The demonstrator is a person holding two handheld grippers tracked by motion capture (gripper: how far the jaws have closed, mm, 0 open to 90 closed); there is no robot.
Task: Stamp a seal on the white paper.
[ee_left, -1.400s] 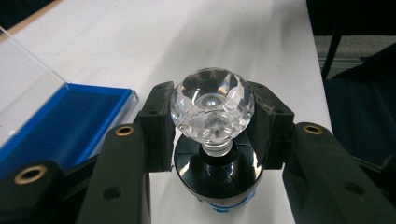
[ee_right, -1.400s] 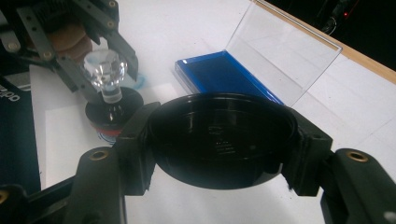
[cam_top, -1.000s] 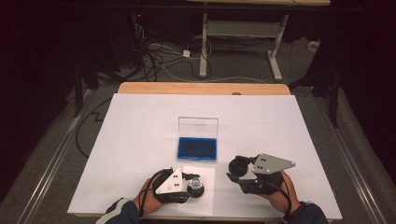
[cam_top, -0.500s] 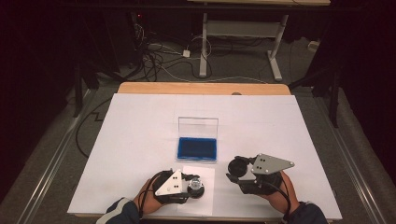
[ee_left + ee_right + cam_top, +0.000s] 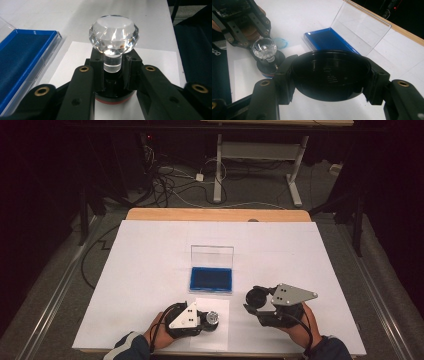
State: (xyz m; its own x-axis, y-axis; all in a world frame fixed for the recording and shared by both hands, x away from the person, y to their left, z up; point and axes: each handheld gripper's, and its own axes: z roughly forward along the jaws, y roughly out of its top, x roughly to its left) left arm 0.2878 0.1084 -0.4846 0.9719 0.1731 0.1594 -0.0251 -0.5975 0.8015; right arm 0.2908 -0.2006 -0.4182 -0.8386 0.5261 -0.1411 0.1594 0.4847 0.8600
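Both grippers sit low at the near edge of the surface, each held in one of the person's hands. Left gripper (image 5: 202,319) points to the right along the surface, its hand (image 5: 156,334) wrapped around the back and a dark sleeve with a pale stripe at the wrist. Its jaws are pressed onto the black base (image 5: 113,91) of a faceted crystal knob (image 5: 114,33); the base has a red band at the bottom and the clear knob stands upright on a short clear stem between the jaw tips. Base and knob stand on a small white sheet of paper (image 5: 218,330) lying on the surface.

Right gripper (image 5: 256,301) points left toward the other one, lifted a little off the surface, its grey plate on top and its hand (image 5: 305,322) behind it. Its jaws pinch a round black lid (image 5: 330,75) by the rim, hollow side facing the camera.

Just beyond the paper lies an open case (image 5: 211,279) with a blue lining, its clear cover (image 5: 212,256) standing upright at the far side.

A white covering lies over the surface (image 5: 150,270), with a strip of bare wood (image 5: 215,214) along the far edge. Beyond, the room is dark, with cables (image 5: 170,185) on the grey floor and the white legs of another table (image 5: 260,155).
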